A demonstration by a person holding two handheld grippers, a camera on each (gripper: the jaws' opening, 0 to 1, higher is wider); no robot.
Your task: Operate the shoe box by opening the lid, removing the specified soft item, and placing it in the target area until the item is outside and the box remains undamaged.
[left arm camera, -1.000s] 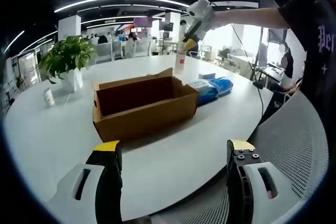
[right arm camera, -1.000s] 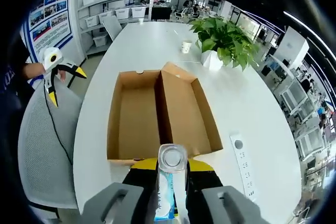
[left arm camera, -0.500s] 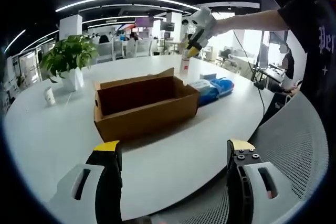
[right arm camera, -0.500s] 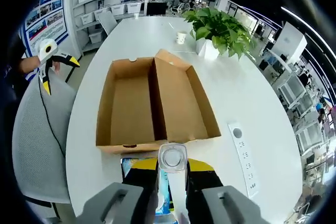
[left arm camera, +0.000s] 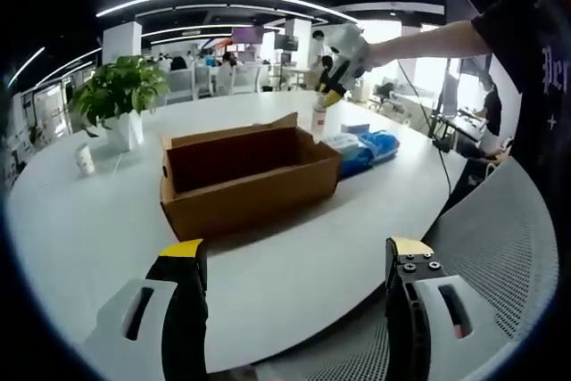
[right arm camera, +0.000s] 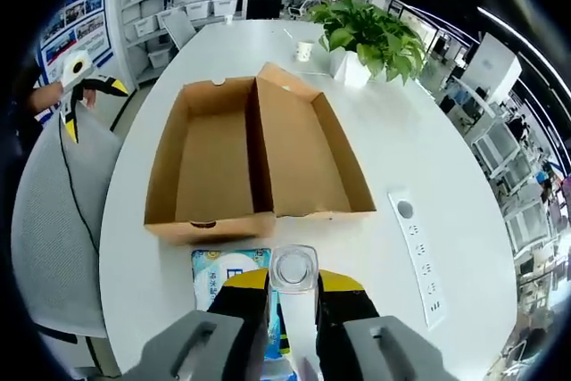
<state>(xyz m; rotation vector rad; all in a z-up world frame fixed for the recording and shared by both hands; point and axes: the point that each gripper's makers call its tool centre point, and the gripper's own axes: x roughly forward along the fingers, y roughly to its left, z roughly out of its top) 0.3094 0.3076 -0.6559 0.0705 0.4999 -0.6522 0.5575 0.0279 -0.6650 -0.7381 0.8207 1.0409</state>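
Right gripper [right arm camera: 293, 279] clamped on bottle [right arm camera: 293, 269]; left gripper [left arm camera: 296, 250] jaws apart, holding nothing.
Bottle hangs upright just past the open shoe box [right arm camera: 254, 162], over the blue pack [right arm camera: 228, 267] on the white table [right arm camera: 393, 144]. Left gripper sits near the table edge, above the mesh chair [left arm camera: 500, 238].

Shoe box [right arm camera: 259, 162] — lid open, interior unobstructed from above; blue packet [right arm camera: 227, 269] and bottle [right arm camera: 293, 270] crowd one end.
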